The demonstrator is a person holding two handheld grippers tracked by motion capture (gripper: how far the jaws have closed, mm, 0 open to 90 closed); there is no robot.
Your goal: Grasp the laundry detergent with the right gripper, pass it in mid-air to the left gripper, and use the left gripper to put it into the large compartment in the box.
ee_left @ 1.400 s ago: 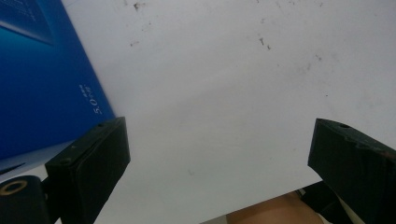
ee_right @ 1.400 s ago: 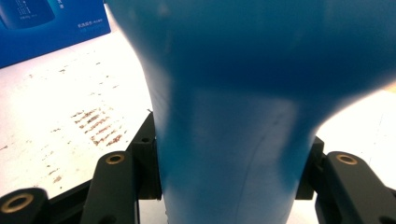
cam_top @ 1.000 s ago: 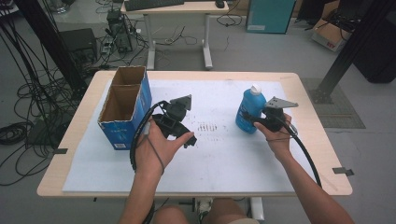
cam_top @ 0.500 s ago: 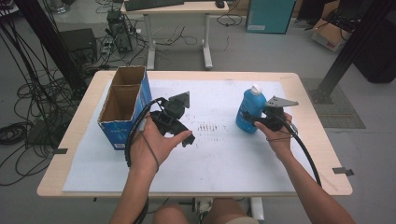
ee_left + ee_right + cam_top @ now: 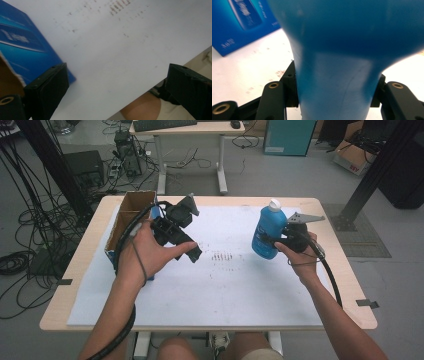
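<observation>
Blue plastic bottle clamped at its waist

At the table's 2 o'clock, the right gripper (image 5: pixel 278 241) squeezes the white-capped blue plastic bottle (image 5: pixel 269 231): probably stiff, slick, bottom-heavy; the narrow waist grips best. The left gripper (image 5: pixel 117 82) gapes empty.

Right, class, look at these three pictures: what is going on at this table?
A person sits at a table covered with a white sheet, holding a two-jaw gripper in each hand. The right gripper is shut on a blue bottle with a white cap, held upright above the sheet. The left gripper is open with nothing between its jaws, held beside an open blue cardboard box at the table's left. The bottle is not yet in the box.
</observation>
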